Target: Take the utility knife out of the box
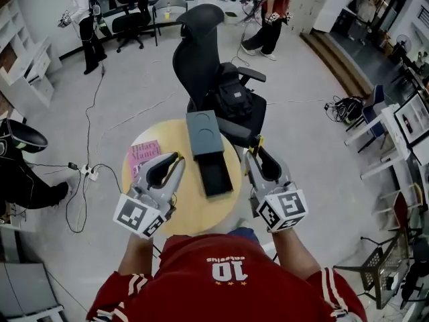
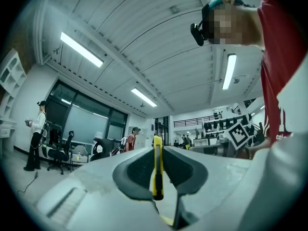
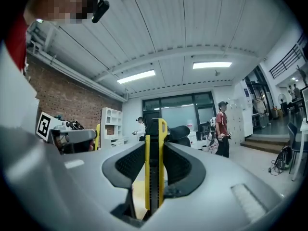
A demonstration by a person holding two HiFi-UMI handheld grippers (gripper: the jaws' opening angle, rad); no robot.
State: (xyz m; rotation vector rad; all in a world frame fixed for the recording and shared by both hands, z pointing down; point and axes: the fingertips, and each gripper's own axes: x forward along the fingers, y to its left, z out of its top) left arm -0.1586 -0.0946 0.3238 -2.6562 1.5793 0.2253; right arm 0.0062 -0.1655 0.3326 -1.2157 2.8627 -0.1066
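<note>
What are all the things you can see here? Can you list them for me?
table: one, light wood, round, in front of the person
box: one, grey and black, middle of the table
book: one, pink, table's left side
office chair: one, black, behind the table
backpack: one, black, on the chair seat
utility knife: one, yellow and black, gripped in the right tongs
slim yellow tool: one, gripped in the left tongs
left tongs and right tongs: two, grey, either side of the box

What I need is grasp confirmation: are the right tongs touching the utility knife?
Touching. Right gripper view: right tongs press both sides of the utility knife.
</note>
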